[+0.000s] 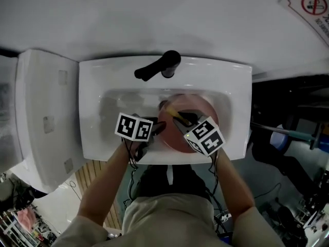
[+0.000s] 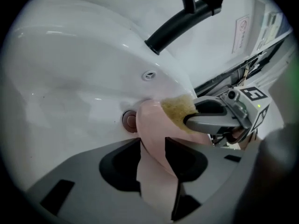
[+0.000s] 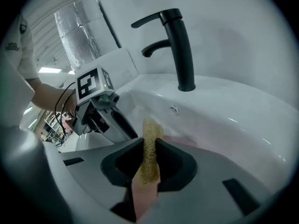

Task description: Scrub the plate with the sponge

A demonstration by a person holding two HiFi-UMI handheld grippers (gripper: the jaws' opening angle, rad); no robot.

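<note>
The white sink fills the middle of the head view, and I stand at its near rim with both arms reaching in. The black tap rises at the back rim, top centre, with its spout pointing left. In the right gripper view it stands tall in the upper middle.

The pink plate is inside the basin, right of centre in the head view. It is tilted up on edge rather than lying flat. My left gripper is clenched on the plate's near rim. In the left gripper view the pink edge fills the gap between the two jaws and runs up toward the middle of the frame. The left gripper's marker cube sits just left of the plate in the head view.

My right gripper is clamped on the yellow sponge. The sponge stands up thin between the jaws, and its frayed top pokes out above them. In the left gripper view the sponge lies against the plate's upper face, right of centre, with the right gripper's grey fingers coming in from the right edge.

The round drain sits in the basin floor, just left of the plate's far edge. The small overflow hole is in the basin wall above it.
</note>
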